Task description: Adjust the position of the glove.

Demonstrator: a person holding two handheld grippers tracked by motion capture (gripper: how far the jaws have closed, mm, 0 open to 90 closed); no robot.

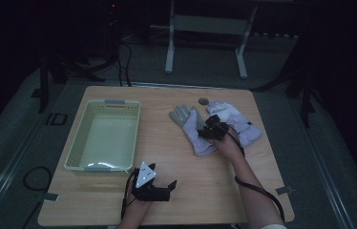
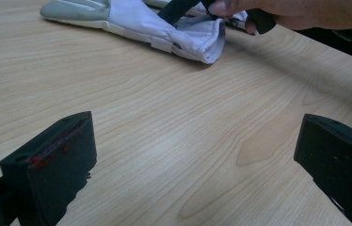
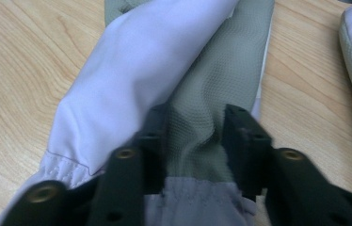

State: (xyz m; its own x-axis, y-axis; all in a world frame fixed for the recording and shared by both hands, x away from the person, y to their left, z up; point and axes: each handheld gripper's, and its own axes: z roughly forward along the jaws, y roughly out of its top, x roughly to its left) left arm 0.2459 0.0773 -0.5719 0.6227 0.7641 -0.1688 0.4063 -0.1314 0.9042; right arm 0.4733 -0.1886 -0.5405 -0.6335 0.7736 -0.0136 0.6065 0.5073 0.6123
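On the wooden bench point(image 1: 176, 157), a pale green plastic basket point(image 1: 104, 136) sits toward its left side, and everything else can be placed from it. To the right of the basket, well apart from it, lies a white and grey work glove point(image 1: 192, 129), its grey fingers pointing away from the person. The right gripper point(image 1: 208, 128) is down on this glove: in the right gripper view its jaws stand a little apart with a bunched fold of the glove's grey textured fabric point(image 3: 197, 117) pinched between them, near the gathered cuff. A second glove point(image 1: 236, 121) of the same kind lies farther right, just beyond the right hand point(image 1: 228, 145). A small round dark object point(image 1: 204, 100) rests on the bench behind the two gloves; what it is cannot be told. Near the basket's front right corner, the left gripper point(image 1: 167, 187) hovers low over bare wood, its jaws spread wide with nothing between them, pointing toward the nearer glove point(image 2: 164, 28).
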